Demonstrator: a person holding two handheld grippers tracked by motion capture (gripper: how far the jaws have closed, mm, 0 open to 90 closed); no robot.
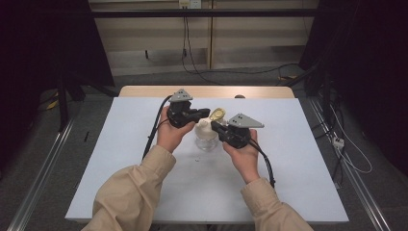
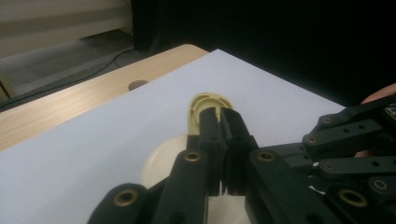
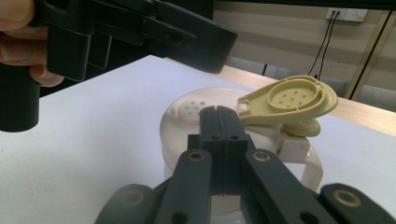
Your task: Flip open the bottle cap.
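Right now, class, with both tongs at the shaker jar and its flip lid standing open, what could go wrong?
1. The shaker jar is small and clear with a heavy-looking cap; a sideways nudge from the shut right tongs could tip it.
2. The open flip lid hangs on a thin hinge; the left tongs nearby might strain it.

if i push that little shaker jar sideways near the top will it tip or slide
The jar looks clear and mostly empty, so probably light and apt to slide. Its cream cap sits high with the yellow flip lid open, so a high push might tip it.
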